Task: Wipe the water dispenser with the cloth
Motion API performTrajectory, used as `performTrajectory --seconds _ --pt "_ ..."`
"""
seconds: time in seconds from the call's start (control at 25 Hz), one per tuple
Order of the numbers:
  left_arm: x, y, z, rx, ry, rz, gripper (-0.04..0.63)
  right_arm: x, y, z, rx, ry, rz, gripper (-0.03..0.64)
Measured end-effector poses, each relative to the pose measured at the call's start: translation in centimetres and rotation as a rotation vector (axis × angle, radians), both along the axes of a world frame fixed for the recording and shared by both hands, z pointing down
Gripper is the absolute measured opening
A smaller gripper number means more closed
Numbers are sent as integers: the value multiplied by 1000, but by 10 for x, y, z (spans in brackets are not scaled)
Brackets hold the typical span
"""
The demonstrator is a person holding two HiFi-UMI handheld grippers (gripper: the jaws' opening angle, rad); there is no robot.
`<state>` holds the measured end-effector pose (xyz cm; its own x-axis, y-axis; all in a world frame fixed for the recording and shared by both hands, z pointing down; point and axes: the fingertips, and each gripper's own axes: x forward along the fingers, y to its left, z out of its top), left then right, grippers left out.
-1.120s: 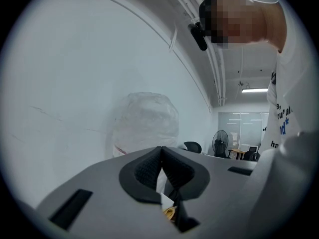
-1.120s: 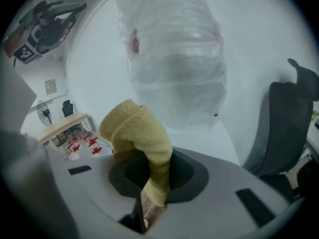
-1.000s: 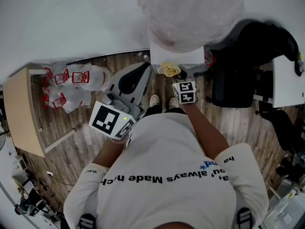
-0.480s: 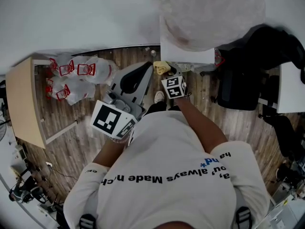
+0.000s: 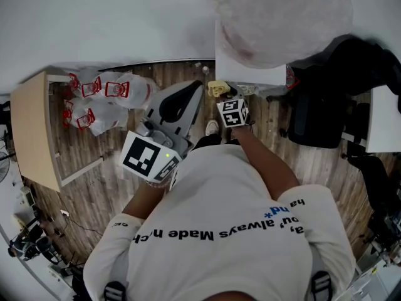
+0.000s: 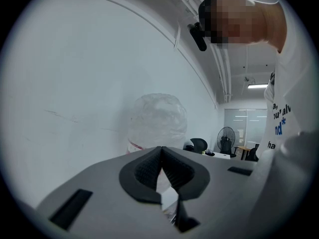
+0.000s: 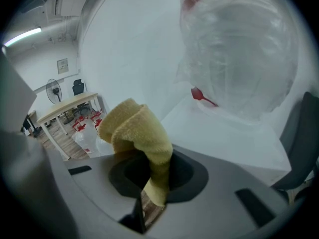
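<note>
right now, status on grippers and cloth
Right gripper shut on yellow cloth, up by the water dispenser. Left gripper shut, empty, held back. Nothing seen between cloth and dispenser.

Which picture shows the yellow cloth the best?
The right gripper view: the yellow cloth fills the middle, big and fluffy, pinched in the right gripper jaws. The head view shows only a tiny yellow bit next to the white water dispenser. The left gripper view does not show it at all.

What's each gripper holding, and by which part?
Right gripper pinches the yellow cloth by its lower end, the bulk bunched above. Left gripper is shut, empty.
</note>
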<state>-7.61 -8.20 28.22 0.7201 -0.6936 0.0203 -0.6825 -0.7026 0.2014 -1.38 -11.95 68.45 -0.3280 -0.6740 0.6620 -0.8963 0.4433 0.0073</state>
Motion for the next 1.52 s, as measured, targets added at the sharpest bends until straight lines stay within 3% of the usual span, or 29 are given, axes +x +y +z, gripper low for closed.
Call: performTrajectory --seconds 1.52 --pt "74 1 -8 19 16 54 18 121 10 -2 -14 24 130 61"
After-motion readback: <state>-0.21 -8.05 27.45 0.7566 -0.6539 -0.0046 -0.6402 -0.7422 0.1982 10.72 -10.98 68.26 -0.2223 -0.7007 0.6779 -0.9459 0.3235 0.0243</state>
